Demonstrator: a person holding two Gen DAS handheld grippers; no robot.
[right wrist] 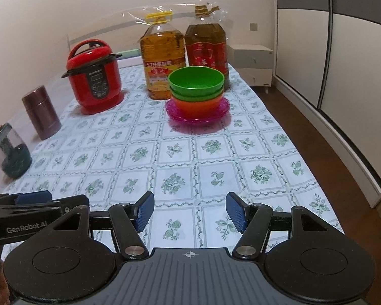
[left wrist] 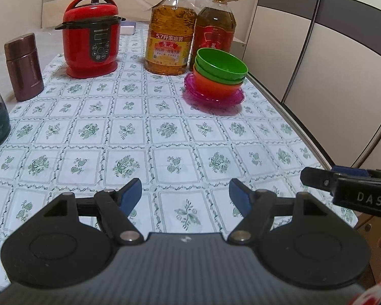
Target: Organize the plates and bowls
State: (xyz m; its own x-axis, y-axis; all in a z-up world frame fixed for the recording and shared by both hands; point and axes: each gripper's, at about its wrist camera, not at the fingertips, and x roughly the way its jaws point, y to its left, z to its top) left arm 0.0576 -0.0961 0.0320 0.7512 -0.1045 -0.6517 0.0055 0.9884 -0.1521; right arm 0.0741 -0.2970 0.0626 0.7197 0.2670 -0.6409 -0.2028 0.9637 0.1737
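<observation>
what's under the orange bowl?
The orange bowl sits on pink translucent plates; the rims look like more than one, count unclear. Their centres are covered by the bowl. Two green bowls nest inside it, hiding its interior.

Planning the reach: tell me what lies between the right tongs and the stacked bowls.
Nothing: only bare patterned tablecloth lies between the right tongs and the stacked bowls on the pink plates, as the right wrist view shows.

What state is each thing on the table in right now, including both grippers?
Bowls: nested, on the plates.
Plates: stacked, under the bowls.
Cooker: lid shut.
Oil bottles: upright, capped.
Flask: upright, closed.
Left gripper: open, empty.
Right gripper: open, empty.
</observation>
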